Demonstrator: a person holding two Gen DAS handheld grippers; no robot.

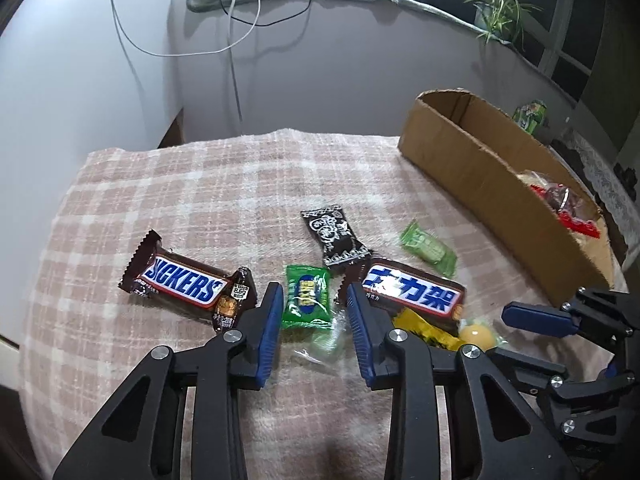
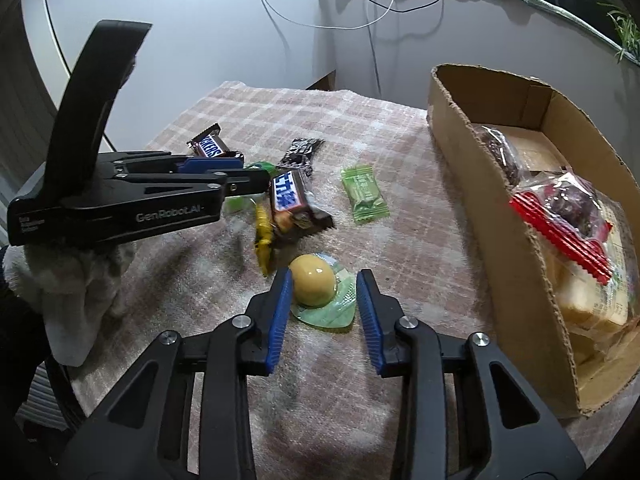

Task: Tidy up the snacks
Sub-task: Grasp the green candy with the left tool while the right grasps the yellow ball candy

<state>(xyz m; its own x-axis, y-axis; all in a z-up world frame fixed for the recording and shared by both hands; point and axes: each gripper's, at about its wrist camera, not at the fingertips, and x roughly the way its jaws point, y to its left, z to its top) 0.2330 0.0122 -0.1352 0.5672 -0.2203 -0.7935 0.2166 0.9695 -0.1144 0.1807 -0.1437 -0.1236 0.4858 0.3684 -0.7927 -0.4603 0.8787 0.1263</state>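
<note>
My left gripper points down at the plaid cloth and stands open. A green candy packet lies between its fingers, with a gap on each side. My right gripper straddles a yellow jelly cup, and its blue pads touch both sides of the cup. Loose on the cloth lie a Snickers bar, a second Snickers bar with Chinese print, a black candy, a pale green packet and a yellow packet.
A long cardboard box stands along the right side and holds several wrapped snacks, one with a red edge. A gloved hand holds the left gripper. Cables hang on the wall behind, and the cloth drops off at the far edge.
</note>
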